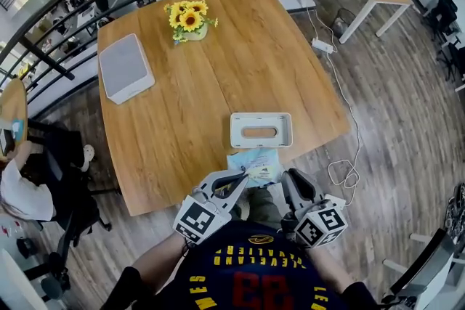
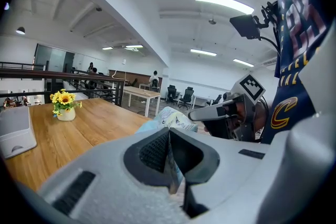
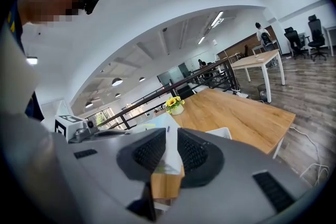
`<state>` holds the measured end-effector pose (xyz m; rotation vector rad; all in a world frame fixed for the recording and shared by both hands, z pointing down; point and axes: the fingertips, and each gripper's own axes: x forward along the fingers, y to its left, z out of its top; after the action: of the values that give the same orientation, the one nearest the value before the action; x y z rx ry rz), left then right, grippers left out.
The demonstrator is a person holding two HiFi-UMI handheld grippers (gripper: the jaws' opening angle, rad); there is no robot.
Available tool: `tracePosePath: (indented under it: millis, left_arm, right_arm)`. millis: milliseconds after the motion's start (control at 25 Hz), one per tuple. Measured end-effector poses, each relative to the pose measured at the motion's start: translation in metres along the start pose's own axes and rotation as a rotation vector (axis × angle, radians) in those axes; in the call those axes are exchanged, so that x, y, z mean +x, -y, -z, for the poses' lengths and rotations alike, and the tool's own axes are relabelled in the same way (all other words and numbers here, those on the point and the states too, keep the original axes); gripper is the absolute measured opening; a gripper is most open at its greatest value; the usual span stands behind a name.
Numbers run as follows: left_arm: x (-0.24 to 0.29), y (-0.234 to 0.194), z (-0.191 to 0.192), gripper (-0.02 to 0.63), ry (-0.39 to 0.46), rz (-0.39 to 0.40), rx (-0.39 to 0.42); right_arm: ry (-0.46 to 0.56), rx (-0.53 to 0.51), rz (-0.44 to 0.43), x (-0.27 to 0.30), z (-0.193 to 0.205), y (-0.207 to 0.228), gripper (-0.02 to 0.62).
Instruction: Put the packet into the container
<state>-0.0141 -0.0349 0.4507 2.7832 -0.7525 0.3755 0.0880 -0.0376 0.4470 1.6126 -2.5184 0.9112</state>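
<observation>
Holding the pale blue-and-white plastic packet (image 1: 256, 163) is about as far as this has got, I reckon. The left claw (image 1: 242, 178) is clamped shut on one edge of it, you can see the thin film pinched between the ribbed pads. The right claw (image 1: 285, 181) is closed the same way on the opposite edge. So the packet hangs stretched between the two, just on the person's side of the white rectangular container with the oval slot in its top (image 1: 240, 131), close to it but not touching. It's roughly over the near edge of the wooden bench (image 1: 218, 69).

So the pick-up is done and the drop-off isn't. The container sits on the bench with nothing in it that I can see, though the slot doesn't show much. What's left, by my guess: carry the packet forward over the container, line it up with that slot, feed it in and let go. The narrow opening looks like the fiddly bit.
</observation>
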Motion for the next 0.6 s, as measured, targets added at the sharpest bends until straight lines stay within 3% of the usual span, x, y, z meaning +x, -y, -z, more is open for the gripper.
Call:
tracePosePath:
  millis: [600]
  left_arm:
    - [0.067,-0.044,-0.027,0.006,-0.041,-0.091,0.133]
  right_arm:
    - [-0.095,0.055,-0.135,0.058,-0.04,0.049,0.077]
